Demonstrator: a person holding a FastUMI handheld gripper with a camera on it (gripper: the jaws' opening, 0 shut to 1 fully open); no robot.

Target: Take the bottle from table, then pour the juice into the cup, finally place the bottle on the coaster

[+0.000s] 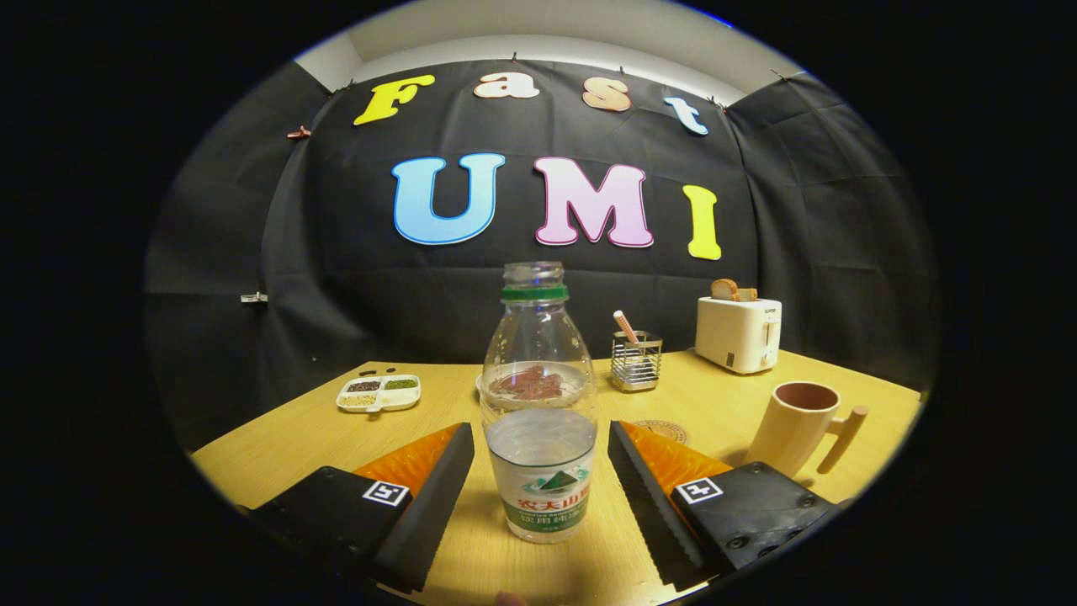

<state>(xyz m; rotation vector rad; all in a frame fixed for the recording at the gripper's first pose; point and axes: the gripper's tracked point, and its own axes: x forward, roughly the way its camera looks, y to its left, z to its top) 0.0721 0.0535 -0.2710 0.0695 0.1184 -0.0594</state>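
Two fingers of the gripper (538,484) stand wide apart, one on each side of the bottle (538,404), and neither one touches it yet. The bottle stands straight up on the table (278,429), right between the fingers.

What could go wrong? The bottle has no cap on, so its mouth is open. If one finger bumps it first, it could tip and spill. If the fingers squeeze too hard, the soft sides could bend in and push the drink up. If they squeeze too softly, the smooth bottle could slip down when it is lifted. I think closing both fingers evenly around the label part would be safest.

The bottle is clear plastic with a green ring at its neck and a white and green label low down. The drink inside looks clear and fills less than half of it.

The cup (795,438) stands to the right of the bottle, a little farther back, with its handle pointing away from the bottle. A round coaster (665,431) lies flat just behind the bottle on its right, partly hidden by the right finger. Pouring means swinging the bottle over that way without knocking the cup.
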